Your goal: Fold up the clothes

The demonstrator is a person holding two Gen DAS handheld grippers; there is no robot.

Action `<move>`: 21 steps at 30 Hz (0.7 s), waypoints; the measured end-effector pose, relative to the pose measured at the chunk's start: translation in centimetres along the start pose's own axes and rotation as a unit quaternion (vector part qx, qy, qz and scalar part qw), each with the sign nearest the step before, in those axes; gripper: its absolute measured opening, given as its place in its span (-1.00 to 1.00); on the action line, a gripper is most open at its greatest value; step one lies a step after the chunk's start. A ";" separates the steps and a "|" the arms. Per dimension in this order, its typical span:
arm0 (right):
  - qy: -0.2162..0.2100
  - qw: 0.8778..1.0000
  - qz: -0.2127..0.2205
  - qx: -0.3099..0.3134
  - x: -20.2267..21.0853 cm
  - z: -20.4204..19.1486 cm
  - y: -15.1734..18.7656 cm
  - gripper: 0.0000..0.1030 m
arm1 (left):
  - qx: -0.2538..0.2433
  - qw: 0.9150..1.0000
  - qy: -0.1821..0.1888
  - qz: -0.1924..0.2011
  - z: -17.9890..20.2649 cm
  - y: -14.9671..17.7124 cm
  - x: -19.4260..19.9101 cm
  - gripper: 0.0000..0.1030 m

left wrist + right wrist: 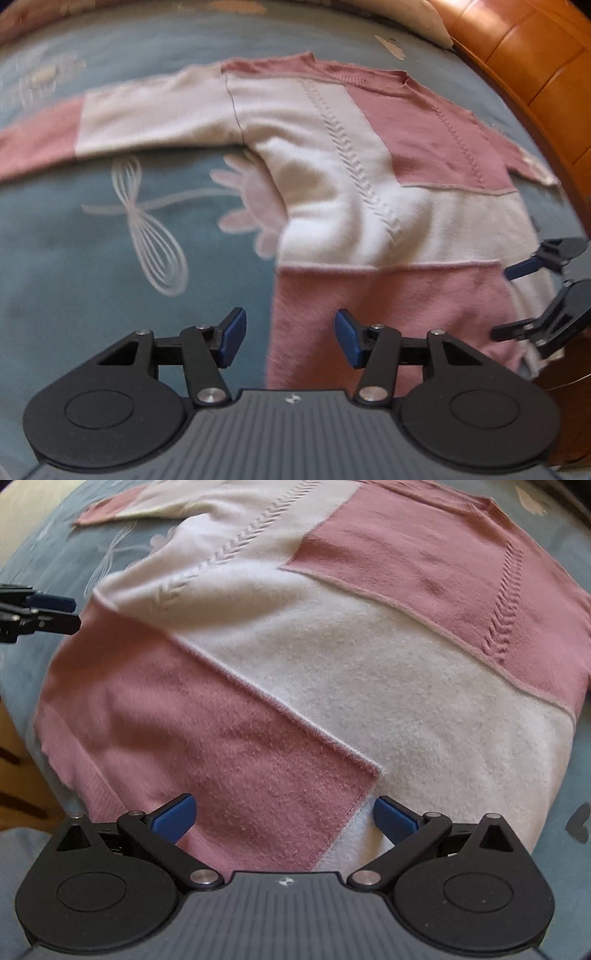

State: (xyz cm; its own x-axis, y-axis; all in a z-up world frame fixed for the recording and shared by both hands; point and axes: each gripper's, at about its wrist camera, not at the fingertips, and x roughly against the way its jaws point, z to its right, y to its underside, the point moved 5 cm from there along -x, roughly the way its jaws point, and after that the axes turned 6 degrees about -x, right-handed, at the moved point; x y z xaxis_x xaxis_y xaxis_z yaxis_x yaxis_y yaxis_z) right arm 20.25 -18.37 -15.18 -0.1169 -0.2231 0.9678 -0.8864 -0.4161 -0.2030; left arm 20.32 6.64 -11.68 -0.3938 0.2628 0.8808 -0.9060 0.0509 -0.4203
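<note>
Beside sweater [369, 192], wooden frame [535, 66] borders bedspread [74, 258].

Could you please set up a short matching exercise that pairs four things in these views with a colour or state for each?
Things
1. Sweater
2. Bedspread
3. Left gripper
4. Wooden furniture

Colour or state
A. Orange-brown, at the upper right of the left wrist view
B. Jaws apart, nothing between them pressed
C. Pink and cream blocks, spread flat with one sleeve stretched out
D. Grey-blue with a pale bow and flower pattern

Pairs: 1-C, 2-D, 3-B, 4-A
</note>
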 end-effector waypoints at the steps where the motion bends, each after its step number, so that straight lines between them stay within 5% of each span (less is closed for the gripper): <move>1: 0.003 1.000 0.001 0.005 -0.1 -0.1 0.1 1.00 | 0.010 1.000 0.009 -0.005 0.0 0.3 -0.3 0.02; 7: 0.004 1.000 0.006 0.019 -0.1 -0.3 0.4 1.00 | 0.070 0.995 0.066 -0.022 -1.3 1.8 -1.4 0.01; 12: 0.004 0.999 0.008 0.045 -0.1 -0.5 1.0 1.00 | 0.139 0.973 0.174 -0.058 -2.5 3.4 -1.7 0.05; 16: 0.000 0.999 0.012 0.053 -0.1 -0.4 1.3 1.00 | 0.156 0.959 0.218 -0.090 -2.8 5.3 -1.9 0.04; 19: 0.003 0.998 0.012 0.061 -0.1 -0.5 1.5 1.00 | 0.144 0.963 0.206 -0.097 -2.6 5.1 -2.1 -0.19; 20: 0.006 0.998 0.010 0.066 -0.1 -0.7 1.6 1.00 | 0.141 0.964 0.201 -0.102 -2.6 5.0 -2.1 -0.68; 21: 0.007 0.997 0.008 0.071 -0.1 -0.8 1.6 1.00 | 0.145 0.962 0.201 -0.114 -2.5 5.1 -2.1 -0.91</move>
State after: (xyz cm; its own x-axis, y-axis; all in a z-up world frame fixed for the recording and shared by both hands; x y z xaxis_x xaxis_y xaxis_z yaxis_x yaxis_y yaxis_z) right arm 18.48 -18.34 -15.48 -0.1381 -0.2198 0.9657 -0.8121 -0.5331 -0.2375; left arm 16.99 8.78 -16.24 -0.1402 0.6315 0.7626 -0.9900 -0.1034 -0.0964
